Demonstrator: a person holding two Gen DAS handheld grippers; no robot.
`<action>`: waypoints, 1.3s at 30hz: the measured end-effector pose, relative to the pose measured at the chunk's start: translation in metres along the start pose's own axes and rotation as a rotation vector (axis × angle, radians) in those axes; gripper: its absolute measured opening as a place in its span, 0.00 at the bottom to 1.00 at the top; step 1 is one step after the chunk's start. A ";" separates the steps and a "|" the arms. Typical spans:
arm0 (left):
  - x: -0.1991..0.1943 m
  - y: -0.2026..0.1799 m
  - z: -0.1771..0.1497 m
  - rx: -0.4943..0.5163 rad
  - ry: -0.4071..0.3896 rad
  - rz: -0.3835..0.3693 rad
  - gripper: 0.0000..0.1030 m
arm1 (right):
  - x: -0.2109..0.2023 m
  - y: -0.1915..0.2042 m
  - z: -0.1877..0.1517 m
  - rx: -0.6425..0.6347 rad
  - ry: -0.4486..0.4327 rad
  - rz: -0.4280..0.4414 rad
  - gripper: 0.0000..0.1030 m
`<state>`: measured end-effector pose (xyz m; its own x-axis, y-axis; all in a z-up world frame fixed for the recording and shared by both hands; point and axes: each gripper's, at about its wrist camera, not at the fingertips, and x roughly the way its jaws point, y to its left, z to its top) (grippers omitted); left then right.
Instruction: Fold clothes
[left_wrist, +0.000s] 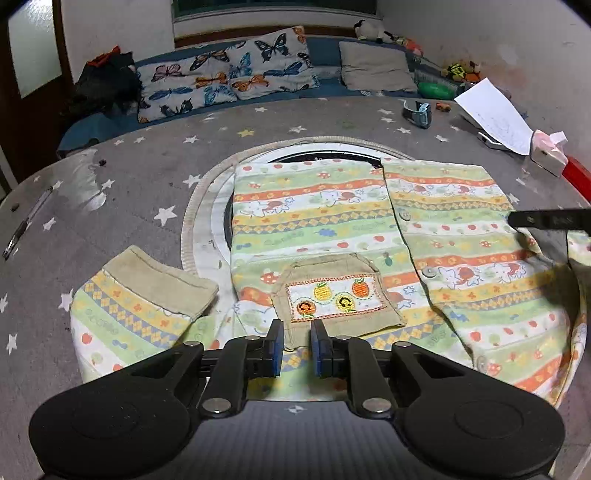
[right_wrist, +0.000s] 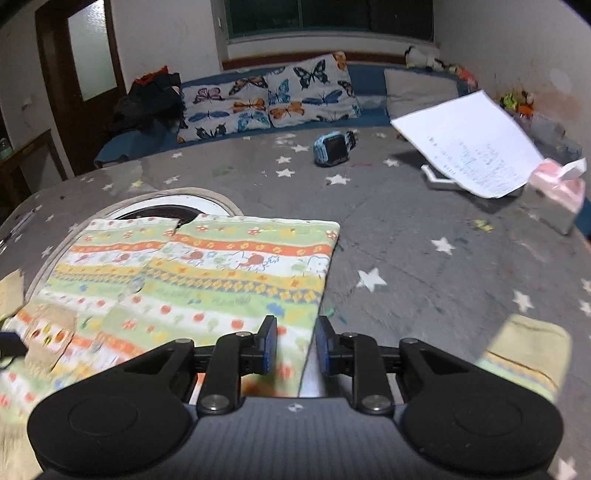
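left wrist shows the shirt (left_wrist: 314, 229) pocket (left_wrist: 334, 295) (blurred elsewhere); both tongs narrowly apart, empty.

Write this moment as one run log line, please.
task: fold clothes | shirt: flat on table | left gripper: open, empty | right gripper: open, empty

Black hand-held gripper (left_wrist: 297, 341): blue pads (left_wrist: 277, 349), silver screws, carbon-weave body.

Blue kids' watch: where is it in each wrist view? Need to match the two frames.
Left wrist: the blue watch lies far upper right on the star-print cover, left of the white paper.
Right wrist: the blue watch sits upper centre, again left of the white paper.
Shared landmark: the butterfly pillows behind it.
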<state>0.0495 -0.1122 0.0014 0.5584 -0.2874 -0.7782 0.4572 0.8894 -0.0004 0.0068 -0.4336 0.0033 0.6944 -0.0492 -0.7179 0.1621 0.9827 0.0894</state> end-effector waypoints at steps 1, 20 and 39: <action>0.000 0.002 -0.001 -0.002 -0.003 0.004 0.17 | 0.007 -0.001 0.002 0.006 0.005 -0.001 0.18; -0.003 0.024 0.000 -0.034 -0.042 0.051 0.17 | 0.048 0.048 0.061 -0.183 -0.013 -0.025 0.12; -0.050 0.023 -0.054 -0.020 -0.038 0.088 0.18 | -0.061 0.166 -0.066 -0.552 0.038 0.329 0.21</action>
<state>-0.0057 -0.0581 0.0067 0.6219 -0.2213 -0.7512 0.3916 0.9186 0.0536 -0.0544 -0.2553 0.0164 0.6192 0.2672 -0.7384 -0.4471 0.8930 -0.0517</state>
